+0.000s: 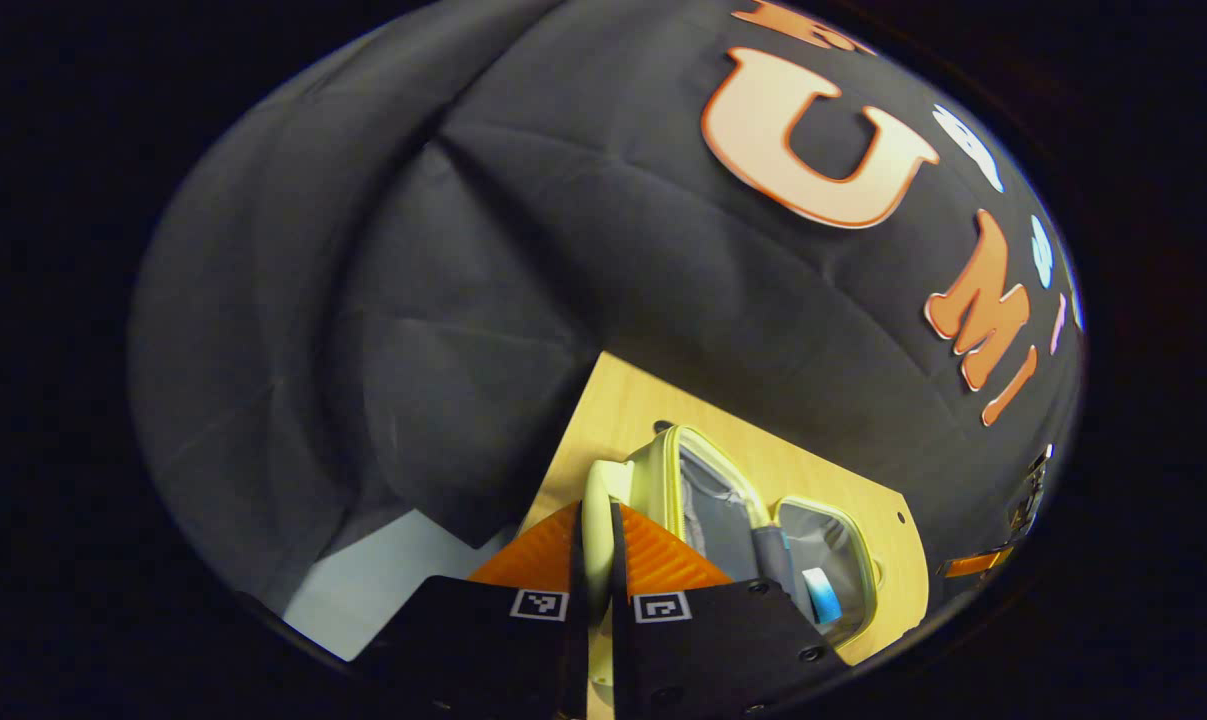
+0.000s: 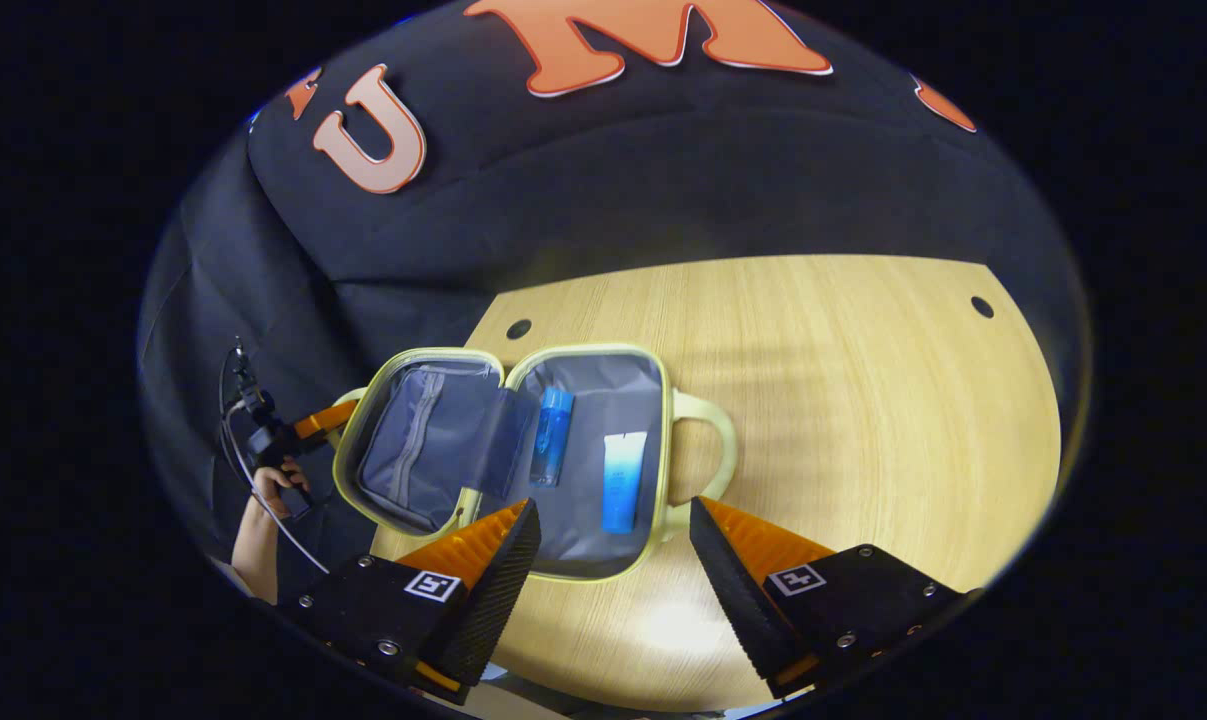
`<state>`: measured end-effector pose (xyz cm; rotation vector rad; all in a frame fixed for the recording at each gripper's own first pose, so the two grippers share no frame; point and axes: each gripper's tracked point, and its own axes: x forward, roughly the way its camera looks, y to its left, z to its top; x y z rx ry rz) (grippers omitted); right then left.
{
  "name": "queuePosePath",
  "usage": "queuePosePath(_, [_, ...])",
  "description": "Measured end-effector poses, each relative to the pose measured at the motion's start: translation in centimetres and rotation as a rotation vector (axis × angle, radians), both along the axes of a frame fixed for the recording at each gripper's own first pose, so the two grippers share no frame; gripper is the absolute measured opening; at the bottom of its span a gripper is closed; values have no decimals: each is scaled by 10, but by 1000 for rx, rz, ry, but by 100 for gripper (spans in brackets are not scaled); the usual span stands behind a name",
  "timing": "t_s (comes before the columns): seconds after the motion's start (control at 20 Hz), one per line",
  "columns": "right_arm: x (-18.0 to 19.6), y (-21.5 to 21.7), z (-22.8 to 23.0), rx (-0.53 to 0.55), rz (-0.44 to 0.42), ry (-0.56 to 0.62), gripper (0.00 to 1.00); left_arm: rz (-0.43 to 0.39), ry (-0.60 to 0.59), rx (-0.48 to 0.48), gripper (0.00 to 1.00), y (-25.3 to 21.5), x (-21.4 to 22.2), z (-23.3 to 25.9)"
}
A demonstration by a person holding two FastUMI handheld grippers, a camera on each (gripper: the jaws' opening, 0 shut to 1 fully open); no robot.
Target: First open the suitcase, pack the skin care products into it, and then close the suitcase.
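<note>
A small pale-green suitcase lies open on the wooden table, its two grey-lined halves side by side. The right half holds a blue bottle and a white-and-blue tube. My right gripper hovers open just in front of that half, nothing between its fingers. In the left gripper view my left gripper is shut on the suitcase handle of the other half. The suitcase opens beyond it, with the tube inside. From the right gripper view, the left gripper sits at the case's left end.
A hand with a cable holds the left gripper at the table's left edge. The table has small round holes near its back corners. Bare wood spreads to the right of the case. The case's free handle points right.
</note>
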<state>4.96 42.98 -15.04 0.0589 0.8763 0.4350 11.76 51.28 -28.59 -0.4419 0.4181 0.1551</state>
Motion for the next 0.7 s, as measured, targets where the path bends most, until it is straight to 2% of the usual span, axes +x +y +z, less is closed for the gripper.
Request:
queuePosePath(0.3, [26,-39,56,17,-75,-199,96,-74,-71,167,10,-80,24,93])
queuePosePath(0.55, [42,-87,89,30,-135,-309,95,-67,-10,386,10,-140,33,128])
queuePosePath(0.7, [51,-122,101,4,-171,-380,96,-100,-10,437,10,-194,41,143])
